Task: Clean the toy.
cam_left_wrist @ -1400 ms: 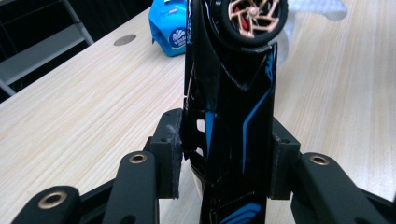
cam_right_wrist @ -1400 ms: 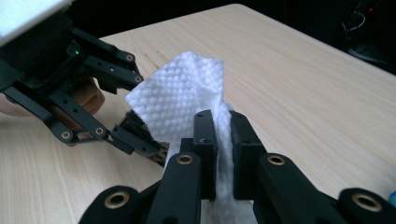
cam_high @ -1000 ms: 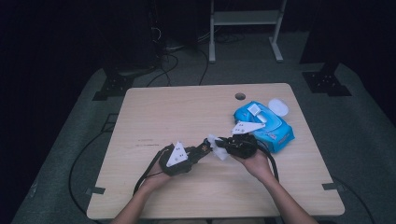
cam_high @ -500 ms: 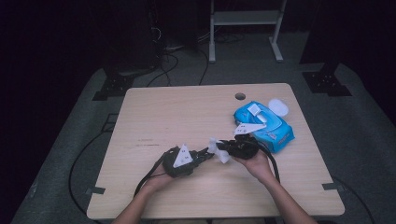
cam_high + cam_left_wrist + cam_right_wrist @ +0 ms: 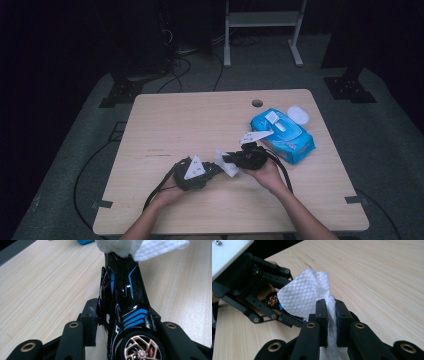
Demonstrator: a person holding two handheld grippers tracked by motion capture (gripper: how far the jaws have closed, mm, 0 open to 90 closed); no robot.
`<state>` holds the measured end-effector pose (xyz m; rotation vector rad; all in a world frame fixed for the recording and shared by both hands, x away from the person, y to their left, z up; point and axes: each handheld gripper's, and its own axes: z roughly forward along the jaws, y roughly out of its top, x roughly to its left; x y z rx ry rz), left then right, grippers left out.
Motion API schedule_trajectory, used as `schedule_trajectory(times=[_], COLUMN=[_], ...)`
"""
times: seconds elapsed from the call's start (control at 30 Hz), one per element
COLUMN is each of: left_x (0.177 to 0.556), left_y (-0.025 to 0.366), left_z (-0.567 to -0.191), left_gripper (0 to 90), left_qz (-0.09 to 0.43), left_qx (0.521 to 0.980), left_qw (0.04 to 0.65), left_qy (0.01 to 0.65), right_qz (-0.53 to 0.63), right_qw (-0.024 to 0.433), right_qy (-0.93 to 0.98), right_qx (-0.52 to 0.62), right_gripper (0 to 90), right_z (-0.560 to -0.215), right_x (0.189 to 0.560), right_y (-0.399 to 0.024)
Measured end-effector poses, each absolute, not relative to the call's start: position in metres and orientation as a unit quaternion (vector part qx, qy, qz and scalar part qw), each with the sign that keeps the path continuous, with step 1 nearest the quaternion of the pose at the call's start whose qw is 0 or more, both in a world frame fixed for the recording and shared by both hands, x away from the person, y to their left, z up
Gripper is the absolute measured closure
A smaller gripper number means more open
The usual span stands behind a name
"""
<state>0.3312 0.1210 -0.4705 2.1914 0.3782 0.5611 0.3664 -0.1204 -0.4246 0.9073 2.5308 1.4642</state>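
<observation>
The left hand-held gripper (image 5: 120,322) clamps the toy car (image 5: 122,302) steady so the right hand-held gripper (image 5: 332,315), at its 12 o'clock, clenched on the wipe (image 5: 304,295), can rub its nose

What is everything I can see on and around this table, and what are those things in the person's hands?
toy car: one, black with blue stripes, clamped in the left tool
wipe: one, white, pinched in the right tool, draped over the car's far end
wipes pack: one, blue, table's right side
round lid: one, white, behind the pack
table: one, light wood
cables: several, black, on the floor behind
left tool: one, black, shut on the car
right tool: one, black, shut on the wipe
</observation>
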Motion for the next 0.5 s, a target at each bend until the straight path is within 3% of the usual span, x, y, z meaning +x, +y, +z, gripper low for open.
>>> schedule_trajectory(times=[0.5], left_x=[0.3313], left_y=[0.1245], left_z=[-0.4675], left_gripper=[47.9], left_qz=[0.179], left_qx=[0.864], left_qw=[0.439], left_qy=[0.167], right_qz=[0.469], right_qw=[0.040], right_qy=[0.834], right_qx=[0.287], right_gripper=[83.3], right_z=[-0.4257], right_x=[0.3574], right_y=[-0.1240])
